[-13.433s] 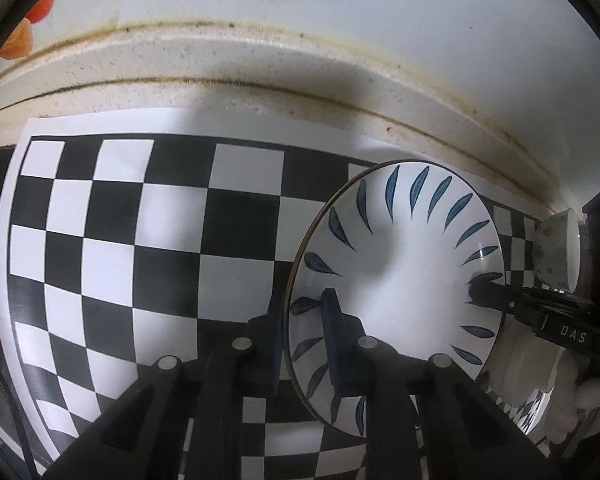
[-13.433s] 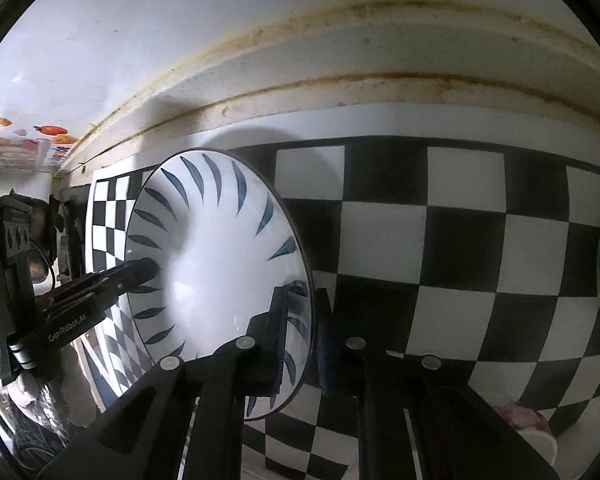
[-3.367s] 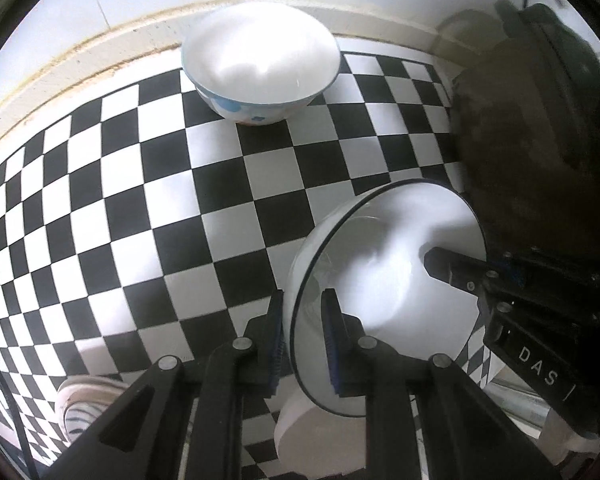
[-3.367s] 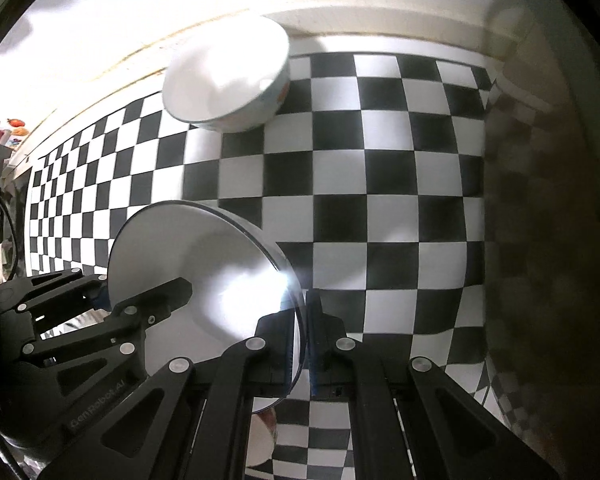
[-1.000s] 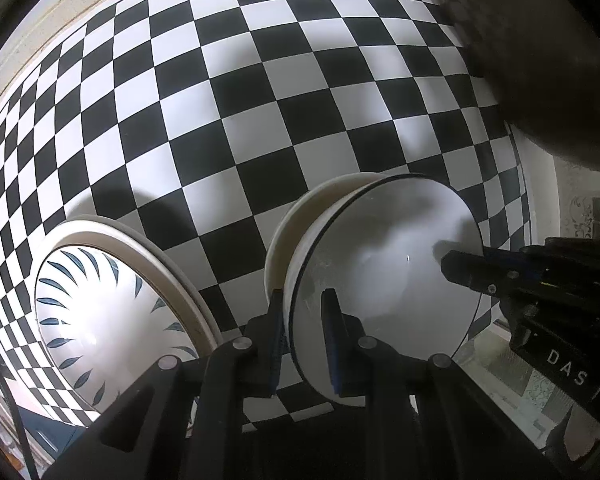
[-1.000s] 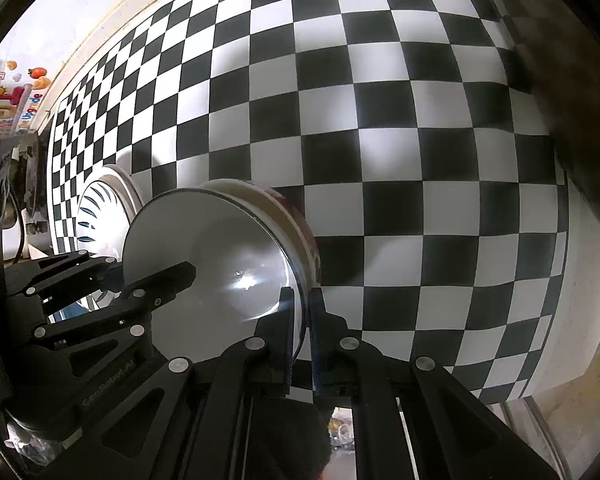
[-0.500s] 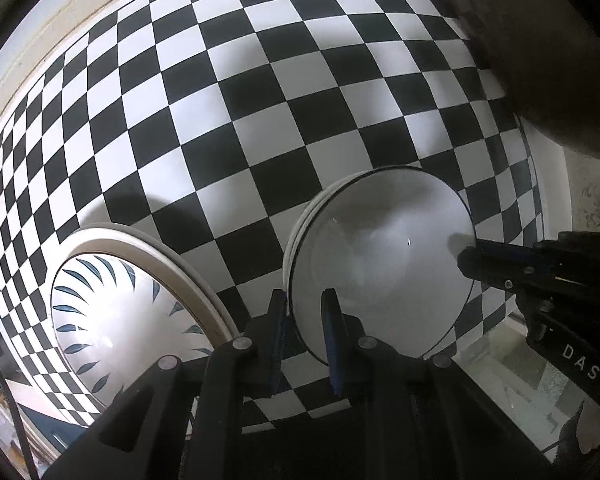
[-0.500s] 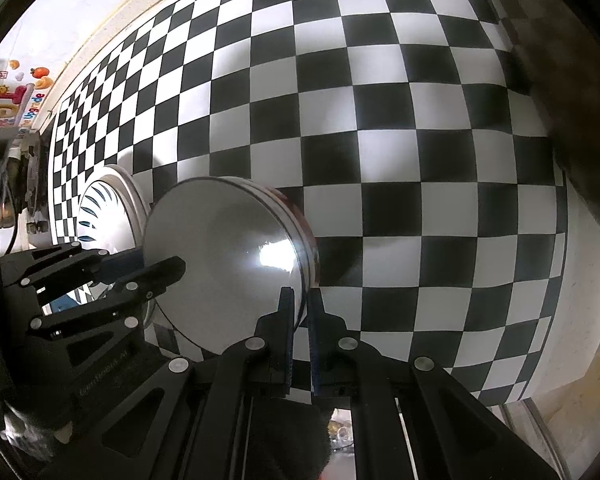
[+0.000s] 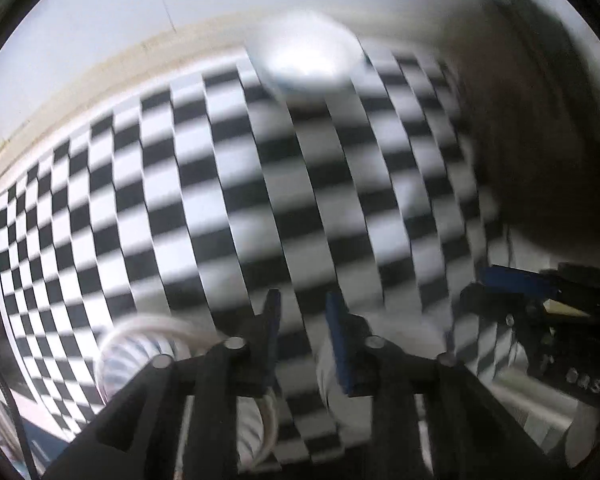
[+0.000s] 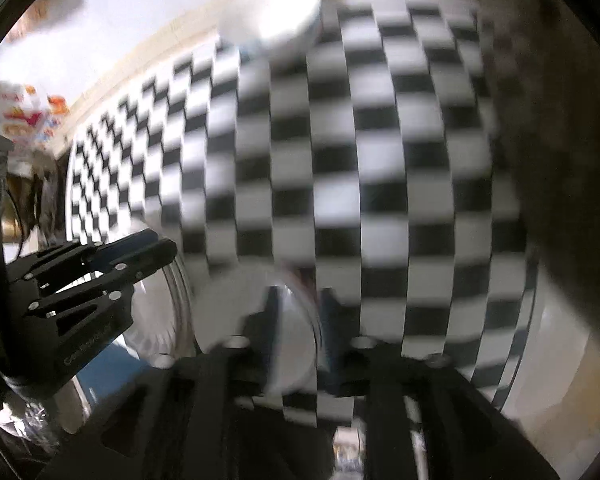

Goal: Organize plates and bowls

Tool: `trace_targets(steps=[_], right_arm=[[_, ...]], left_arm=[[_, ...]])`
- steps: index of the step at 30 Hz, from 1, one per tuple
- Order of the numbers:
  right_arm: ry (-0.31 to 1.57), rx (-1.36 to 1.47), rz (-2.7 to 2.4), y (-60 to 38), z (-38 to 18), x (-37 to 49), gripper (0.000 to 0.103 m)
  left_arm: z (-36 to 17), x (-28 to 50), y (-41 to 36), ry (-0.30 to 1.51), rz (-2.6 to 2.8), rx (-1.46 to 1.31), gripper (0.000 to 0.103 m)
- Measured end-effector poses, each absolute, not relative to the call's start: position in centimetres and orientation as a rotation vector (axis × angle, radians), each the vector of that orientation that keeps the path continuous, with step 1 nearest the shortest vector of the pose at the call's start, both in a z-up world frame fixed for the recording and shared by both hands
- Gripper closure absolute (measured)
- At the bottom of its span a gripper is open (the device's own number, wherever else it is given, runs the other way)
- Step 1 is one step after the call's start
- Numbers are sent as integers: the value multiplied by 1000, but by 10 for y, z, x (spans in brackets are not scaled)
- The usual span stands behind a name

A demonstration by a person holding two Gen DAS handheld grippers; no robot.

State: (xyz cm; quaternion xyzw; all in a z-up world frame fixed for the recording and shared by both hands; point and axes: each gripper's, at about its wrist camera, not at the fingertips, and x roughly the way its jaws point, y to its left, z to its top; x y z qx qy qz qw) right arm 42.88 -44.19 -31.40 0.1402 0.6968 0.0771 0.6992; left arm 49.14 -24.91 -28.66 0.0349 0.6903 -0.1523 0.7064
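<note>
Both views are motion-blurred. My left gripper (image 9: 300, 316) is open and empty above the checkered mat (image 9: 228, 184). A blue-leaf plate (image 9: 140, 352) lies on the mat below left of it. My right gripper (image 10: 298, 312) is open and empty; a stack of plain white plates (image 10: 256, 304) lies on the mat just under and left of its fingers. The left gripper also shows in the right wrist view (image 10: 156, 250), and the right gripper shows in the left wrist view (image 9: 500, 280). A white bowl (image 9: 304, 60) stands at the far edge of the mat, and it also shows in the right wrist view (image 10: 272, 20).
A dark bulky object (image 9: 540, 140) fills the right side beyond the mat. A pale wall and a beige counter ledge (image 9: 80, 92) run behind the mat. Colourful packaging (image 10: 24, 116) sits at the far left.
Both grippers have let go of the white plate, which now rests on the stack. Both have opened and tilted up and back, bringing the far bowl and wall into view.
</note>
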Motion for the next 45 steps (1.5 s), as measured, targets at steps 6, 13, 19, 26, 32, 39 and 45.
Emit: trace_targets(steps=[6,13,19,26,32,39,45], right_arm=[[1414,365,104,-457,-295,528,60],[1409,411,23,-462,-334,619,61],[1466,471,0,-467,-381,656,71],[1490,532,-8,-475,-408,663,93],[1506,485,-20,-466,-405,660,95],[1493,453,-4,-450,-381,641,95],[1480,426,9,-437,-360,622,95]], left_arm=[[-299,592,-236,1508,-289,-77,79],[-345,670,-241,1583,-308,-199,79],[-380,702,-253,1638,-327,-178,82],[-389,705,-261,1644,-342,-157,89],[-376,696,-265,1612,-353,-115,89],[-352,677,-258,1582,-370,-104,89],[-326,652,-258,1541,-386,-63,89]])
